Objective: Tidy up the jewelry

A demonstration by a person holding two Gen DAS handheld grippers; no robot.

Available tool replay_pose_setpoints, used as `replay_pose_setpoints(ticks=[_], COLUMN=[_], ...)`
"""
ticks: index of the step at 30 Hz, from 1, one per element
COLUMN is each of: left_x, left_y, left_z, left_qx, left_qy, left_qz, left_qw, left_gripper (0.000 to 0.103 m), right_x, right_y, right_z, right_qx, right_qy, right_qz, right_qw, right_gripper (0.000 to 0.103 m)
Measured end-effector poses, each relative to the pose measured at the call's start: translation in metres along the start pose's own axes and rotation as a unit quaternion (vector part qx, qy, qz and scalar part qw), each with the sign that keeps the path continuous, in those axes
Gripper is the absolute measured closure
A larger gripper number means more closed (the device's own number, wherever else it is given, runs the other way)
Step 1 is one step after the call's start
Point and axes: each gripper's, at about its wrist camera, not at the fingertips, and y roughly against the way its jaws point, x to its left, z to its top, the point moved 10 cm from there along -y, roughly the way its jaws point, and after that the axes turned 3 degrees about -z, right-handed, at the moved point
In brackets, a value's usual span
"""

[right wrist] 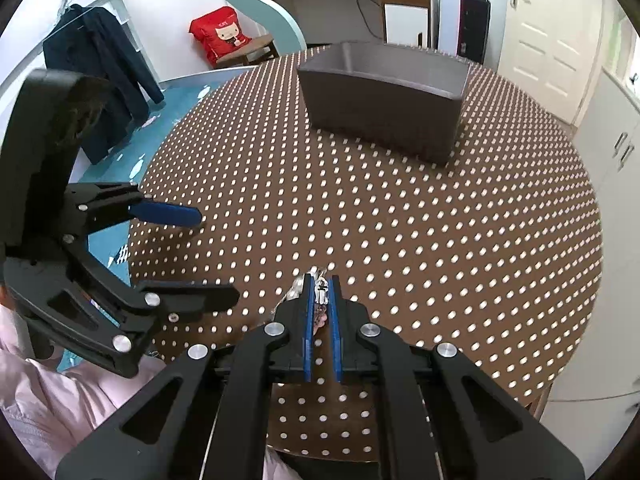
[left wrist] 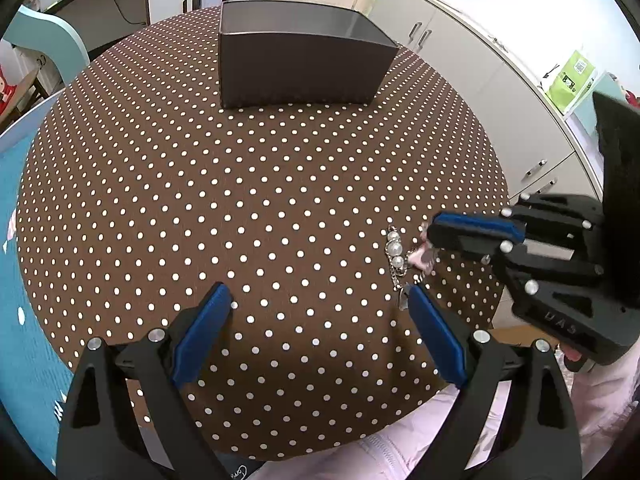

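box inside (left wrist: 288, 24): floor hidden behind near wall, both views; contents can't tell
jewelry (left wrist: 396, 258): pearls + chain readable, pinkish bit at right gripper (left wrist: 428, 254) tip too small/blurred to ID
jewelry in right wrist view (right wrist: 320, 294): mostly hidden btwn blue pads, only small silvery bit shows
table (left wrist: 280, 200): near edge cut off by gripper bodies + pale sleeve (left wrist: 608, 392)
left gripper (left wrist: 320, 300): one pad covers chain's lower end
person: only sleeve/lap visible, rest out of frame
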Motion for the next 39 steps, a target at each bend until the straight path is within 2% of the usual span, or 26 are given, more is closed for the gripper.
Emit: replay_pose_setpoints(ticks=[4,7,9,13,15,16,20,24,34,36,38,39], left_x=[-0.006,-0.011,-0.015,-0.016,-0.017,-0.017,-0.022,-0.028,-0.075,-0.086,-0.097,-0.1], left_y=[-0.004,-0.007,-0.009,-0.013,-0.014,-0.015,-0.019,-0.022,-0.046,-0.053,-0.064,-0.069], left_z=[0.001,0.001,0.001,0.002,0.003,0.003,0.008,0.016,0.057,0.063,0.063,0.062], left_qx=[0.005,0.008,0.008,0.011,0.01,0.01,0.011,0.008,0.017,0.021,0.036,0.043], left_qy=[-0.006,-0.01,-0.009,-0.01,-0.01,-0.01,-0.015,-0.016,-0.045,-0.059,-0.077,-0.081], left_qz=[0.0,-0.002,-0.004,-0.002,-0.001,-0.001,-0.002,-0.004,-0.031,-0.028,-0.017,-0.013], left_qw=[1.0,0.9999,0.9999,0.9999,0.9999,0.9999,0.9998,0.9998,0.9984,0.9976,0.9963,0.9957], left_gripper=[0.012,0.012,0.012,0.012,0.012,0.012,0.012,0.012,0.013,0.017,0.039,0.044], right_x=[-0.004,-0.005,-0.001,0.001,-0.009,-0.015,-0.022,-0.024,-0.066,-0.074,-0.081,-0.083], right_y=[0.015,0.04,0.05,0.013,0.013,0.015,0.02,0.038,0.031,0.034,0.034,0.035], right_z=[0.015,0.032,0.039,0.015,0.017,0.019,0.021,0.033,0.018,0.014,0.011,0.01], right_qx=[-0.019,-0.051,-0.068,-0.001,-0.012,-0.017,-0.017,-0.046,-0.038,-0.039,-0.04,-0.04], right_qy=[0.007,0.016,0.02,0.053,0.014,0.005,0.008,0.005,-0.046,-0.055,-0.064,-0.065], right_qz=[-0.014,-0.032,-0.02,-0.053,-0.03,-0.037,-0.051,-0.046,-0.067,-0.068,-0.067,-0.067], right_qw=[1.0,0.998,0.997,0.997,0.999,0.999,0.999,0.998,0.996,0.995,0.995,0.995], right_gripper=[0.097,0.097,0.097,0.097,0.097,0.097,0.097,0.097,0.097,0.097,0.097,0.097])
